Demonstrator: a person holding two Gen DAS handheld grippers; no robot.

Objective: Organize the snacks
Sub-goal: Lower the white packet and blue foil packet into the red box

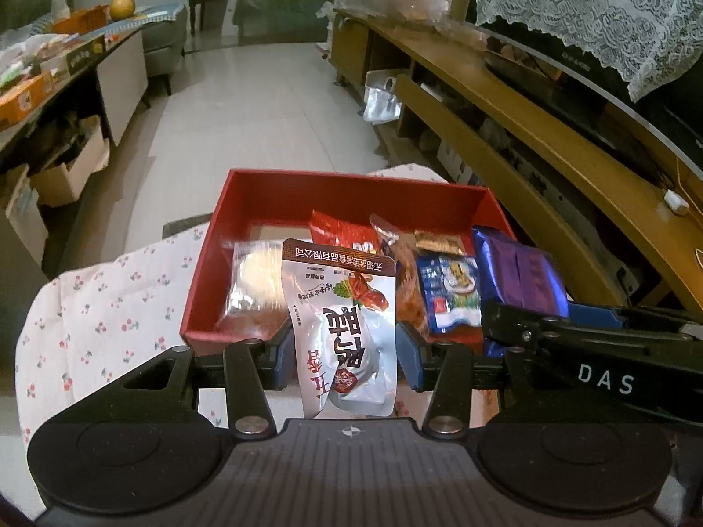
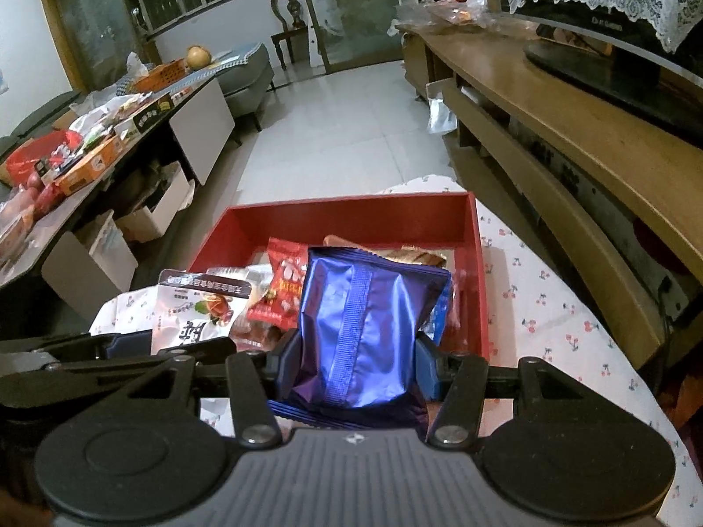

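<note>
A red box sits on a cherry-print cloth and holds several snack packets. My left gripper is shut on a white snack pouch with a brown top band, held at the box's near edge; the pouch also shows in the right wrist view. My right gripper is shut on a blue-purple foil packet, held over the box's near right side; the packet also shows in the left wrist view. In the box lie a red packet, a clear-wrapped cake and a blue packet.
A wooden TV stand with a lace-covered screen runs along the right. A cluttered low table with boxes and fruit stands at the left. Tiled floor lies beyond the box. The cherry-print cloth covers the surface around the box.
</note>
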